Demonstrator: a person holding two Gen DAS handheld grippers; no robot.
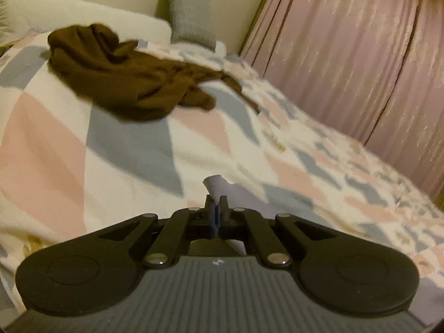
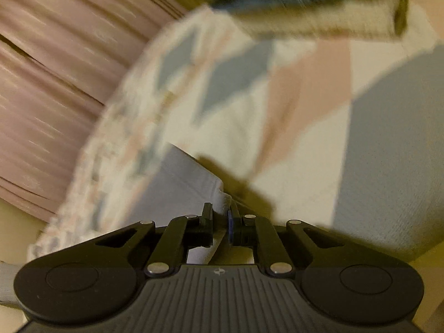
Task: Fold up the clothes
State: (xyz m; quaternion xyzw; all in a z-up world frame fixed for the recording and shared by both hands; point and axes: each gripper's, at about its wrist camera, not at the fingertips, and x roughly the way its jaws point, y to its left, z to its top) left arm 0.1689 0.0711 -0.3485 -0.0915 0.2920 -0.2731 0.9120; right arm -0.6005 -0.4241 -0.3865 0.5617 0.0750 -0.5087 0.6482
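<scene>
Both grippers hold the same pale lilac cloth (image 2: 177, 183), one at each end, above the bed (image 1: 55, 144). The left gripper (image 1: 216, 204) has its jaws pressed together on a small corner of the cloth, and a tip of fabric stands up just beyond them. The right gripper (image 2: 220, 216) has its jaws closed on a thicker edge, where I think some layers lie together; they stand a little apart because of this thickness. From the right jaws the cloth spreads out to the left and forward, flat and smooth, and it throws a shadow on the bed cover beside it.

The cloth looks light and soft, with a fine rib, maybe a knitted piece. I judge it will hang and sag between the two grips, and it can slip out if only a small corner is taken. So it is better to hold it by the corners or the hem, with enough fabric inside the jaws, and to keep it stretched.

A brown garment (image 1: 125, 75) lies crumpled on the bed well ahead of the left jaws, towards the grey pillow (image 1: 188, 19). It is not touched. It looks heavier and thicker. The pink curtain (image 1: 347, 55) hangs to the right of the left jaws.
</scene>
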